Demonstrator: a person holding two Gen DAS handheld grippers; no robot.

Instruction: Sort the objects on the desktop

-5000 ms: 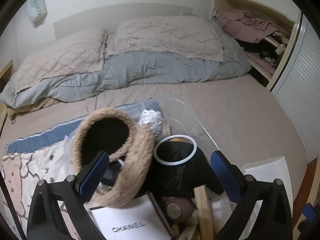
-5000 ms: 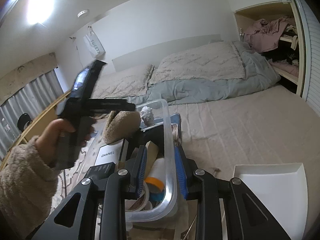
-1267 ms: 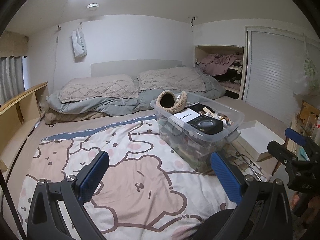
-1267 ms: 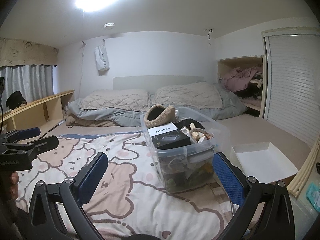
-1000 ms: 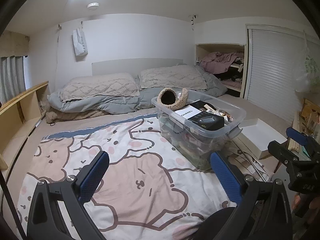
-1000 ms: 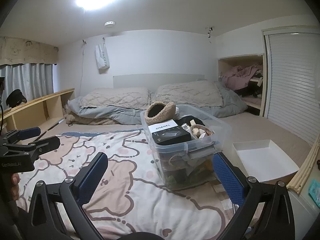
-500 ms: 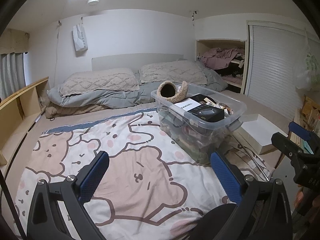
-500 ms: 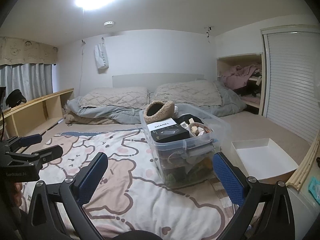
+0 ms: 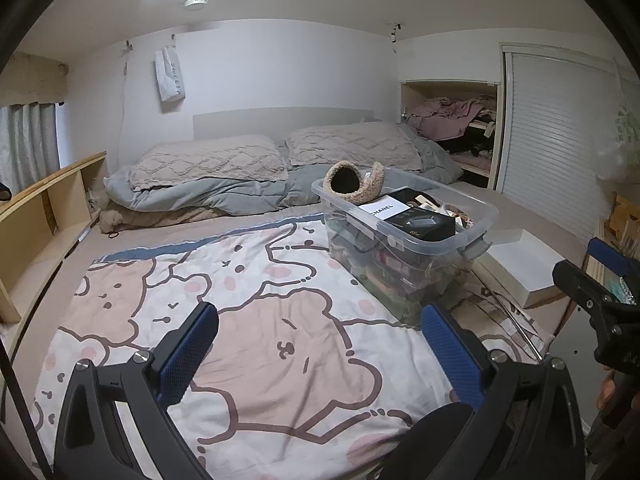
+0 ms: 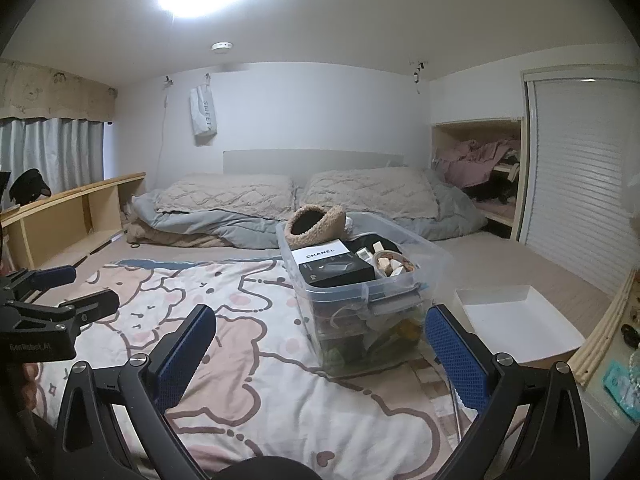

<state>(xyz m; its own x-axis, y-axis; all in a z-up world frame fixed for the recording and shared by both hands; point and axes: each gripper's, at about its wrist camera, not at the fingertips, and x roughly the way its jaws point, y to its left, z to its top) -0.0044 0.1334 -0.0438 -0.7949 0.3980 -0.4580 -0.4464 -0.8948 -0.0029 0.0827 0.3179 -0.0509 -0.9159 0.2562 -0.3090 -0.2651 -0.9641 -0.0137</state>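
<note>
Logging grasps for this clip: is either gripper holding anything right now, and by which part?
Nothing is held: left gripper and right gripper both hang open above the blanket.

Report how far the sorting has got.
Done: the clear bin is packed full, with the fuzzy headband and the Chanel box on top. In hand: nothing; the left gripper and right gripper hang open above the bear blanket. Left: the white tray holds nothing.

Bed carries bear blanket, bin, tray.
</note>
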